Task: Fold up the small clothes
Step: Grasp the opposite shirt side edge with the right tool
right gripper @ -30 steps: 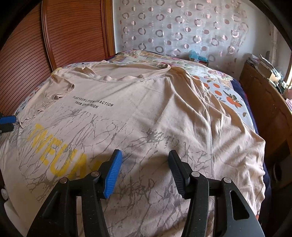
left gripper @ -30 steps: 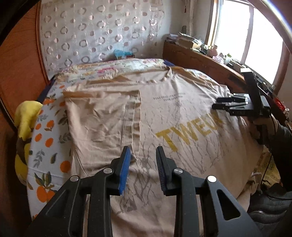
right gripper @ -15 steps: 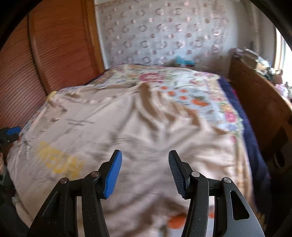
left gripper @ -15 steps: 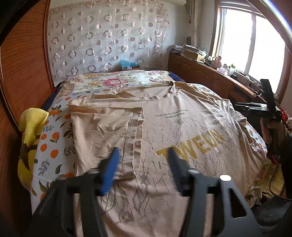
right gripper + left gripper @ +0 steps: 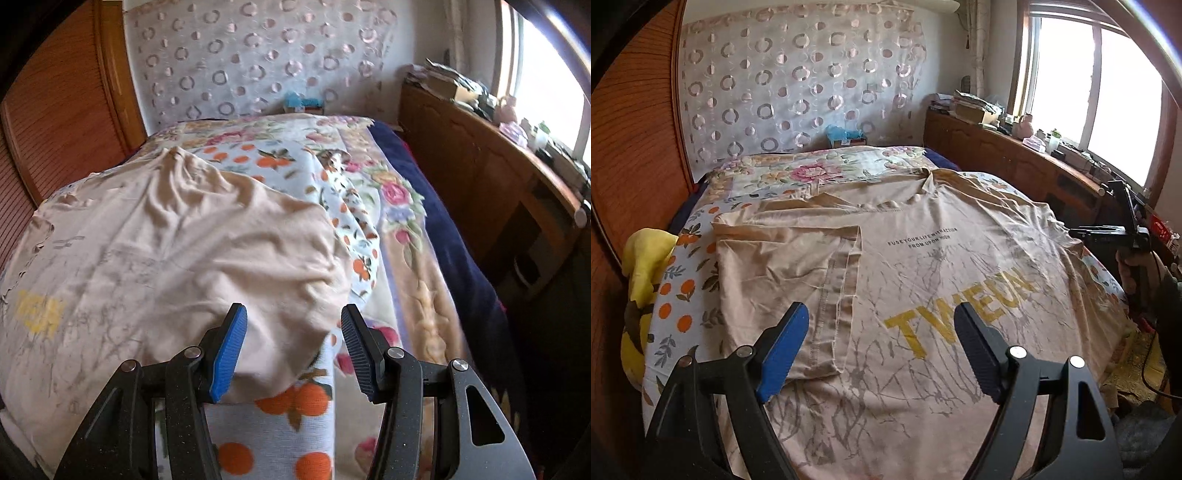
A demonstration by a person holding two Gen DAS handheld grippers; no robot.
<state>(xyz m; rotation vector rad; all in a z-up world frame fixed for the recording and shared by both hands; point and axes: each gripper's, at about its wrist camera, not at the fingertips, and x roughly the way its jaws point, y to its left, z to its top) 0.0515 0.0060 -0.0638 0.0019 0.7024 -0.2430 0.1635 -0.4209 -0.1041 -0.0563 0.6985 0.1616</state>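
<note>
Your beige T-shirt [image 5: 923, 258] lies front up across the fruit-print bedspread [image 5: 668, 295], collar toward the far end and hem at the near edge. Progress, judged from how it lies: the left side is done, with the left sleeve flap [image 5: 783, 273] turned in over the chest so its hemmed edge runs near to far just left of the yellow lettering [image 5: 960, 314]. The right side is not yet folded, and the lengthwise fold of the body is also left. Your left gripper [image 5: 879, 350] hangs above the near end of that flap; its jaws have just been opening, stand wide apart and have nothing between them. Your right gripper [image 5: 291, 350] hovers over the right edge of the shirt [image 5: 184, 258], fingers apart and empty, with cloth below the blue pad and bedspread below the other. View differences: the left wrist camera gives you the whole folded flap, the lettering and your right hand [image 5: 1134, 266] on its tool at the far right. The right wrist camera alone shows the rumpled, unfolded right shoulder and the floral blanket [image 5: 406, 236] beyond it; the flap is out of its frame.
</note>
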